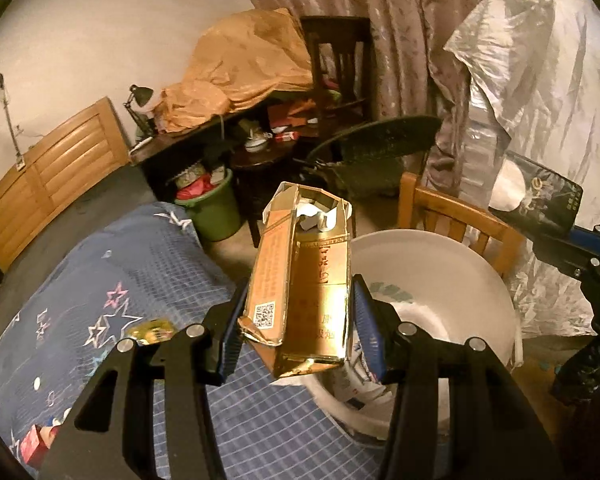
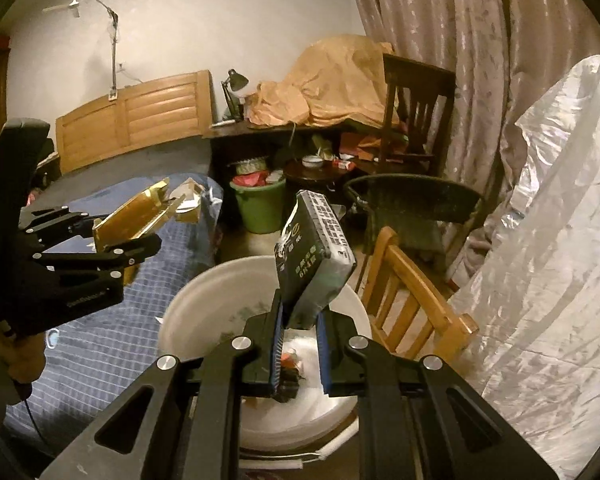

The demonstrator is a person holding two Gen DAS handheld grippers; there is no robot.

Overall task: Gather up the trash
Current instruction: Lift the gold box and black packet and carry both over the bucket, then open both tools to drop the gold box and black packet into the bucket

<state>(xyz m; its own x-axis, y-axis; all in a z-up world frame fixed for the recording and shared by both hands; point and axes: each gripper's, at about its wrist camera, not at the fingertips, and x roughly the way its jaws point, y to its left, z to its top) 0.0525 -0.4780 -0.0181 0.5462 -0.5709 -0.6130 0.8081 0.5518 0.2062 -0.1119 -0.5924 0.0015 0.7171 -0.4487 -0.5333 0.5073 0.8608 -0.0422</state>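
Trash held over white bucket [image 2: 204, 300], ready for dropping.

Left gripper [image 1: 296, 328] clamped on torn gold carton [image 1: 300, 276], raised beside bucket rim near blue bedspread [image 1: 112, 280]. Right gripper [image 2: 300, 344] clamped on dark green packet [image 2: 314, 264], poised directly above bucket opening, likely so both pieces fall inside on release.

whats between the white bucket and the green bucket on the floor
Bare floor, best seen in the right wrist view, separates the white bucket from the green bucket.
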